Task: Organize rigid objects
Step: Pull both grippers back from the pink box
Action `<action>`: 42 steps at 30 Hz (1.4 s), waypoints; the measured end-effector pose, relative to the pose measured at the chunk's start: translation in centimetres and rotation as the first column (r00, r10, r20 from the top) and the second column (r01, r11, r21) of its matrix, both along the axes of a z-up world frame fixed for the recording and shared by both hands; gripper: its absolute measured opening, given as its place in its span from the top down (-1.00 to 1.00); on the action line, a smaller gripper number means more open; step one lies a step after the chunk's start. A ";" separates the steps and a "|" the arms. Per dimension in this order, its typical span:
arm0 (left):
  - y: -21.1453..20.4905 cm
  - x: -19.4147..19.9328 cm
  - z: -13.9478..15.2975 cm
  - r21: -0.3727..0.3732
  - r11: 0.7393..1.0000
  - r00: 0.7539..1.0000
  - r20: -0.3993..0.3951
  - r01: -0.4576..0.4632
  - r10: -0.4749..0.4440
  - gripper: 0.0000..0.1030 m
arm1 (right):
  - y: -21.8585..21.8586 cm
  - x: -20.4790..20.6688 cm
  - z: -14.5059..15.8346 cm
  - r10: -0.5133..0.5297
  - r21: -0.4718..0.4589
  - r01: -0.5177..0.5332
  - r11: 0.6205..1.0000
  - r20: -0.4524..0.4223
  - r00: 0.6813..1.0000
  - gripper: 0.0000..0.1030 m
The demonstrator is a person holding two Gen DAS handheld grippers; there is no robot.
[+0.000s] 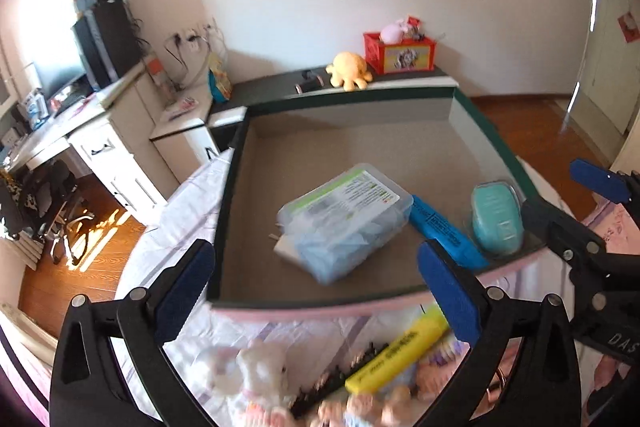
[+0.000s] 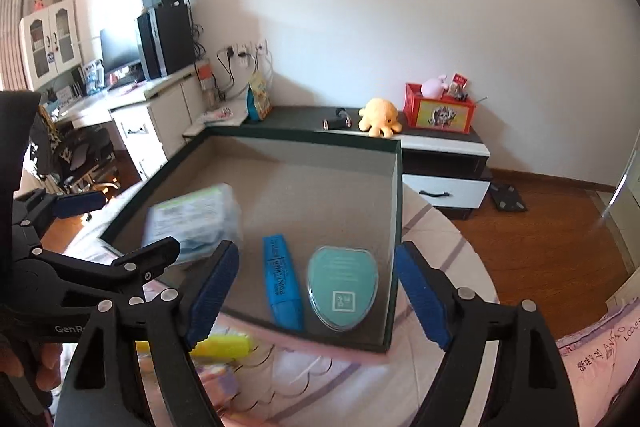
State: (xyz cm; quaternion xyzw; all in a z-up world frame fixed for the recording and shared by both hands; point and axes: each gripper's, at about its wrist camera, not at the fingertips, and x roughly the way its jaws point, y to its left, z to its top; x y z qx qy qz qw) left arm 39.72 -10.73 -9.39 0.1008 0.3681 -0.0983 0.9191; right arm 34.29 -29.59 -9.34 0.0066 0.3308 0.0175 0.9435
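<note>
Bedsheet under dark-rimmed tray (image 2: 394,211) with blue highlighter (image 2: 282,283), teal case (image 2: 343,287).

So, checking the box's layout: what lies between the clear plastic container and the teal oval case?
A blue highlighter lies between container and case, clearest in the right wrist view.

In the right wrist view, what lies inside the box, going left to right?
Clear plastic container → blue highlighter → teal oval case, the case nearest the box's right wall.
</note>
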 end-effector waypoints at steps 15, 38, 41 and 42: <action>6.7 -22.6 6.8 -0.133 0.987 0.931 0.339 -0.091 0.132 -1.00 | 7.3 -20.4 6.5 -0.033 -0.035 0.044 0.998 0.280 0.959 -0.67; 8.8 -30.9 9.0 -0.162 0.981 0.880 0.443 -0.108 0.170 -1.00 | 9.4 -27.2 8.7 -0.010 -0.051 0.030 0.998 0.356 0.934 -0.70; 8.8 -30.9 8.9 -0.161 0.981 0.882 0.440 -0.107 0.169 -1.00 | 9.3 -27.3 8.6 -0.011 -0.050 0.030 0.998 0.352 0.936 -0.70; 8.8 -30.8 8.9 -0.160 0.981 0.883 0.439 -0.107 0.168 -1.00 | 9.2 -27.2 8.5 -0.011 -0.049 0.030 0.998 0.349 0.937 -0.70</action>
